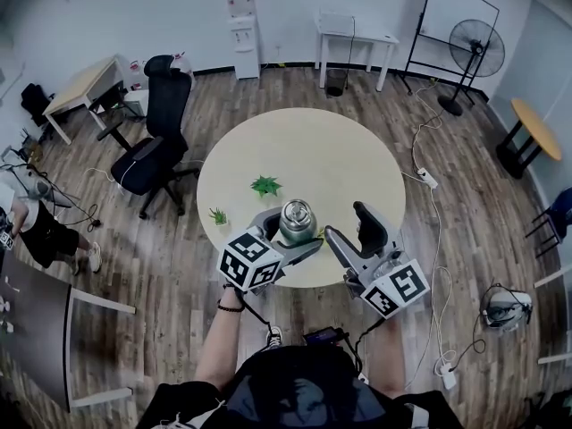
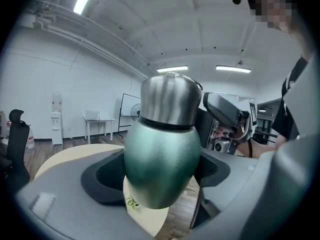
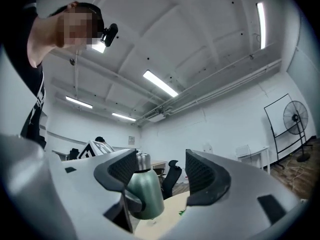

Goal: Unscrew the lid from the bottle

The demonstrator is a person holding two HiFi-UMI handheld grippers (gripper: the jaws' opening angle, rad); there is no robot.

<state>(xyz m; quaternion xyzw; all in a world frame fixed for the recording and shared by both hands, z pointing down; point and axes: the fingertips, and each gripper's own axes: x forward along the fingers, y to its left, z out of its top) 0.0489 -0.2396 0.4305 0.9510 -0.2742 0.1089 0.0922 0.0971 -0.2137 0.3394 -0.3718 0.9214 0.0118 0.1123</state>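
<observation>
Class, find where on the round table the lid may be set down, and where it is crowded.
Free: the table's far half and right side, beyond the plants. Crowded: the near edge, with bottle, left gripper and right gripper.

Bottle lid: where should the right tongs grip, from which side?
Probably the steel lid, on its round side wall above the dark seam, not the domed top. Come from the person's right, level with the lid: the open right tongs stand there, and the left tongs clamp the green body below, leaving the lid free.
</observation>
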